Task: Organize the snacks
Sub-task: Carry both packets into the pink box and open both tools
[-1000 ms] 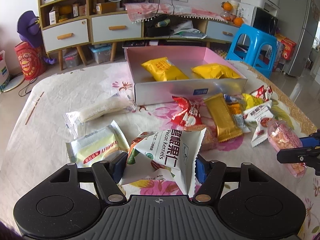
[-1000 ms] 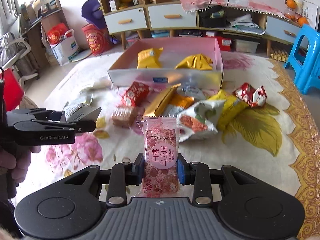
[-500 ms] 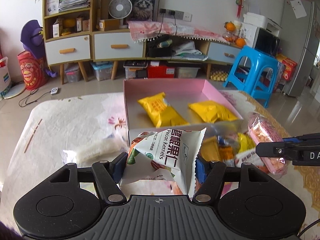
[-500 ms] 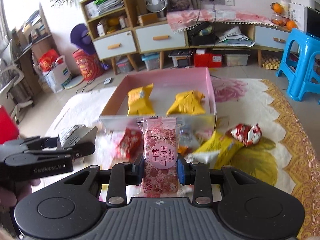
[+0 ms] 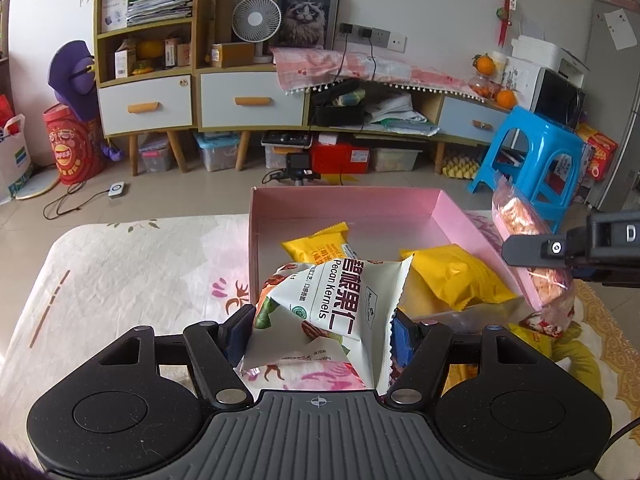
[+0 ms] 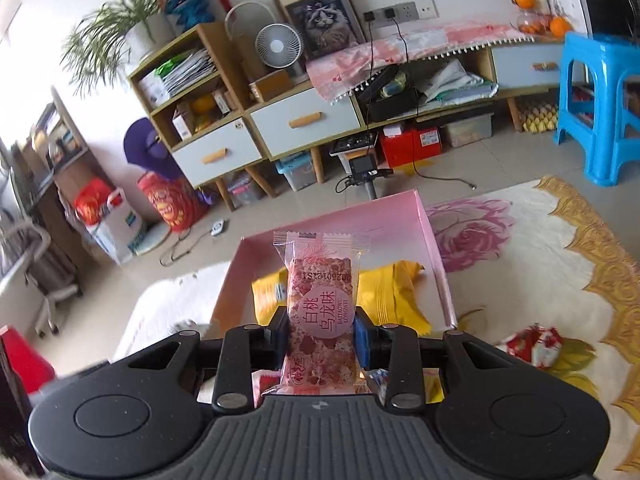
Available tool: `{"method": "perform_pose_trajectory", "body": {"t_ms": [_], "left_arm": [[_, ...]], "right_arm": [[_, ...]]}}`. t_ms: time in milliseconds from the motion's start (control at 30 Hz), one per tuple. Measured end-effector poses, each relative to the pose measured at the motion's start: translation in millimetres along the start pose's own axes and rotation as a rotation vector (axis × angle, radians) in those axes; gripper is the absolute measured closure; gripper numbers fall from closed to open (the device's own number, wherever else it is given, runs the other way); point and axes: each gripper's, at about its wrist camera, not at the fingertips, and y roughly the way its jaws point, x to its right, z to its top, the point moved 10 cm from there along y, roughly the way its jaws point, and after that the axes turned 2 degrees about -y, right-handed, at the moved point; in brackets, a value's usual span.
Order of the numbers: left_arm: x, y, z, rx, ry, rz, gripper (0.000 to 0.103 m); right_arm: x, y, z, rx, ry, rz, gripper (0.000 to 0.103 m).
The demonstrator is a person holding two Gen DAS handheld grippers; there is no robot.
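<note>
My left gripper (image 5: 322,334) is shut on a white pecan kernels bag (image 5: 340,304) and holds it above the near edge of the pink box (image 5: 372,212). Two yellow snack packs (image 5: 452,276) lie in the box. My right gripper (image 6: 321,334) is shut on a pink peach oolong snack bar (image 6: 322,308), held upright over the box (image 6: 434,240). That gripper and bar (image 5: 520,220) also show at the right in the left wrist view, above the box's right wall.
A red snack pack (image 6: 534,344) lies on the floral tablecloth (image 6: 540,248) right of the box. A blue stool (image 5: 536,156) stands beyond the table on the right. Cabinets and drawers (image 5: 248,100) line the far wall.
Both grippers have lifted their snacks from the table and moved forward over the pink box. The loose snacks in front of the box have dropped out of view below.
</note>
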Motion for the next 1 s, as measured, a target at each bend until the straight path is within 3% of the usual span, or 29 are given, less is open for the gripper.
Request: {"method": "perform_pose_trajectory", "body": {"t_ms": [133, 400, 700, 1000], "left_arm": [[-7, 15, 2, -0.026, -0.013, 0.004, 0.037], [-19, 41, 5, -0.06, -0.036, -0.009, 0.037], [-13, 70, 10, -0.074, 0.083, 0.011, 0.037], [-11, 89, 27, -0.062, 0.09, 0.031, 0.035]], "right_arm": [[1, 14, 1, -0.012, 0.056, 0.038, 0.079], [-8, 36, 8, -0.015, 0.027, 0.076, 0.079], [10, 68, 7, -0.056, 0.004, 0.023, 0.079], [33, 75, 12, -0.047, 0.015, -0.037, 0.078]]}}
